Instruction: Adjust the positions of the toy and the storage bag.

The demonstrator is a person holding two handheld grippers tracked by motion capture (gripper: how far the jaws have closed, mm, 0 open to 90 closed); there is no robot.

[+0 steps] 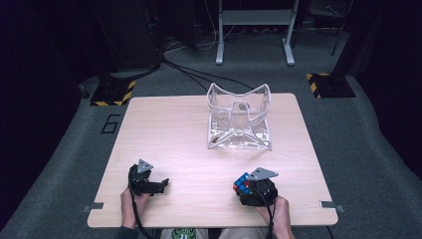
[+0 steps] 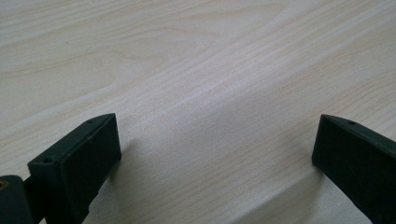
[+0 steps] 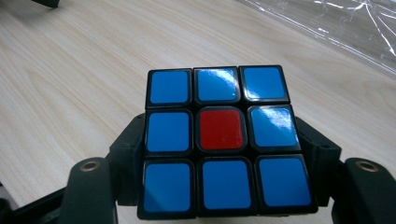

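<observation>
A puzzle cube with a blue face and a red centre tile sits clamped between the jaws of my right gripper. In the high view that cube shows at the front right of the wooden table, held by my right gripper. My left gripper rests near the front left, open, its jaws wide apart over bare wood. A clear plastic bag stands open toward the far middle of the table, apart from both grippers.
The crinkled edge of the clear bag lies just beyond the cube. Off the far side of the table stand a metal frame, floor cables and two yellow-black striped bases.
</observation>
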